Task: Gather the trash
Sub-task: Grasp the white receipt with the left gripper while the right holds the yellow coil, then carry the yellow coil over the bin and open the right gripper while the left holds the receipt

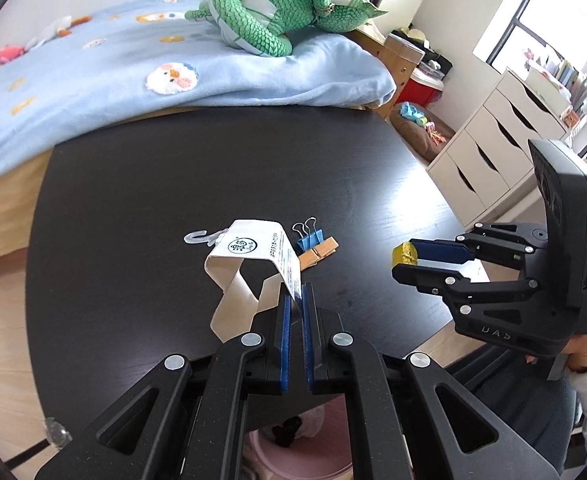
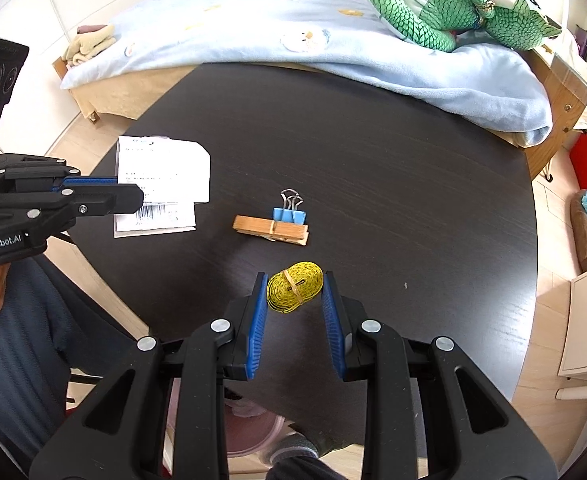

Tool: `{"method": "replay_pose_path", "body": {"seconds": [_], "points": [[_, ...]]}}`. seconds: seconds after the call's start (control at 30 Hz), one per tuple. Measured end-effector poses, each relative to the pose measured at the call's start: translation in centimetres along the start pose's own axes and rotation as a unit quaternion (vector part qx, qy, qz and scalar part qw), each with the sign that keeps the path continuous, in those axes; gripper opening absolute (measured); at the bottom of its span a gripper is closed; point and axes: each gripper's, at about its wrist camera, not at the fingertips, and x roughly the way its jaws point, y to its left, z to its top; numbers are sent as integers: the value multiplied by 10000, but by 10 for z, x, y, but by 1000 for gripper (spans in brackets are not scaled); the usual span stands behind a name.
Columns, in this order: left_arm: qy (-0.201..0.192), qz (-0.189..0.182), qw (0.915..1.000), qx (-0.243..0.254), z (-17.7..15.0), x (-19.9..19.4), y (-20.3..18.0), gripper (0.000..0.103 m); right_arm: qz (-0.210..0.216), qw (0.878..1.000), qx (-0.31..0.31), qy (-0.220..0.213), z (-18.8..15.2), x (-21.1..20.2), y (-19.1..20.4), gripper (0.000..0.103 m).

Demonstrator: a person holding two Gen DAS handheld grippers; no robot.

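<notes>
Both jaws angled down, gripping

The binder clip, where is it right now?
The blue binder clip lies near the middle of the dark table, touching the far side of the wooden clothespin, between the paper tag and the yellow tape roll.

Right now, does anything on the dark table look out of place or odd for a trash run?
Slightly. The right gripper grips a rolled yellow tape measure, which hardly looks like trash. The left gripper holds bent paper packaging. A binder clip and clothespin remain.
</notes>
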Motion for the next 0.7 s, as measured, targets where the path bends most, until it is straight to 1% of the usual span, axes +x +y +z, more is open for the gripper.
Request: {"method": "replay_pose_path", "body": {"seconds": [0.2,0.3,0.47,0.7], "points": [[-119,165,9995,243,-12,-23,-11,5,11,9999,-2,-167,-10,-22,13,27],[-223,109,9992,329,-19,-39,-18,5,24,9997,-21,-251,-16,-35,20,27],[-332,192,9978,544,-30,-57,-30,5,51,9992,-74,-389,-29,-57,35,27],[-477,431,9946,812,-49,-77,-43,5,86,9987,-191,-464,-51,-80,59,27]]}}
